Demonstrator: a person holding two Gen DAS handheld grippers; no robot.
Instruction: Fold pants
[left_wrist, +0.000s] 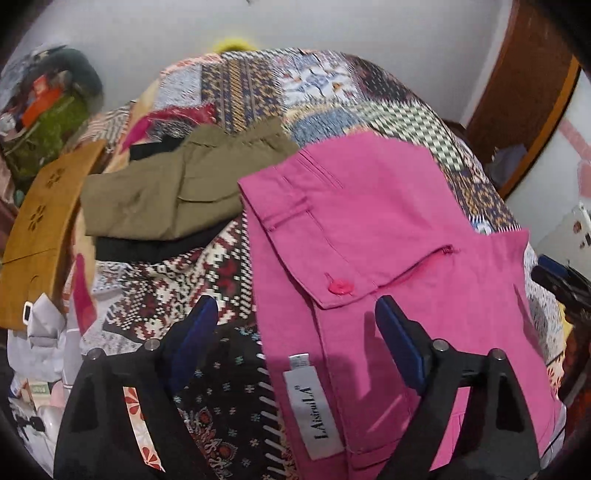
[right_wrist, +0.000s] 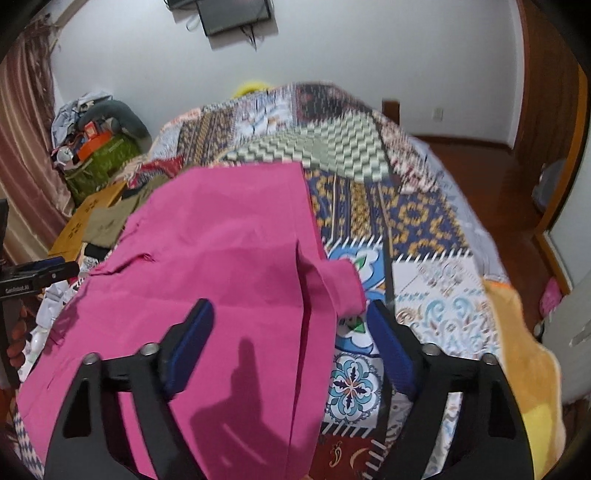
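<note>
Pink pants (left_wrist: 388, 236) lie flat on the patchwork bedspread (left_wrist: 258, 88), waistband near me with a pink button (left_wrist: 339, 287) and a white label (left_wrist: 314, 413) showing. My left gripper (left_wrist: 295, 325) is open just above the waistband's left edge, holding nothing. In the right wrist view the pink pants (right_wrist: 221, 258) spread over the bed (right_wrist: 424, 229). My right gripper (right_wrist: 288, 325) is open over their right edge, where a small flap (right_wrist: 343, 284) sticks up, and holds nothing.
Folded olive pants (left_wrist: 177, 192) lie on a dark garment at the left of the bed. A wooden board (left_wrist: 40, 221) and a clutter pile (left_wrist: 48, 122) stand beyond the left edge. An orange blanket (right_wrist: 524, 350) lies at the bed's right. The other gripper (right_wrist: 37, 275) shows at left.
</note>
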